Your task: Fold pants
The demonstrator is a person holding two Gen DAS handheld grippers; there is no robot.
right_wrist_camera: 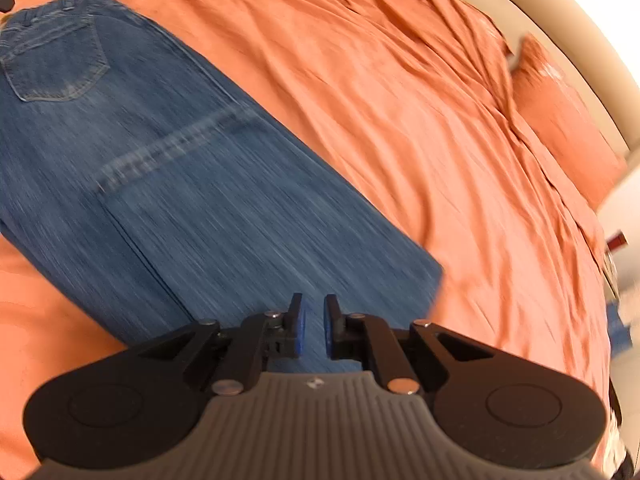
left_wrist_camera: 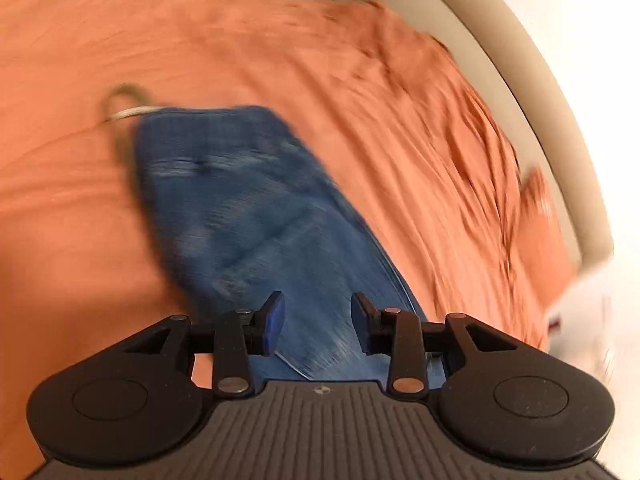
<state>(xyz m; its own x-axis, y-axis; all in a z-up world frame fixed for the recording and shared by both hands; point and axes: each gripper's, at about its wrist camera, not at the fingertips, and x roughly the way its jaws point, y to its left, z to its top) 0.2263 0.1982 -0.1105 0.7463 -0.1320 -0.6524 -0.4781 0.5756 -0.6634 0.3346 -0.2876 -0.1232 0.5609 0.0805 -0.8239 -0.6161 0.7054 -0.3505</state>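
Blue denim pants (right_wrist_camera: 168, 168) lie flat on an orange bedsheet (right_wrist_camera: 420, 128), folded lengthwise, back pocket and waistband at the far left. A leg hem lies folded across the middle. My right gripper (right_wrist_camera: 313, 330) hovers over the near end of the pants, jaws a narrow gap apart, holding nothing. In the left wrist view the pants (left_wrist_camera: 248, 208) stretch away from my left gripper (left_wrist_camera: 318, 320), which is open and empty above the near denim edge. Both views are blurred by motion.
A beige loop of cord (left_wrist_camera: 124, 104) lies at the far end of the pants. A beige bed frame (left_wrist_camera: 532, 92) curves along the right side. An orange pillow (right_wrist_camera: 560, 120) lies at the far right of the bed.
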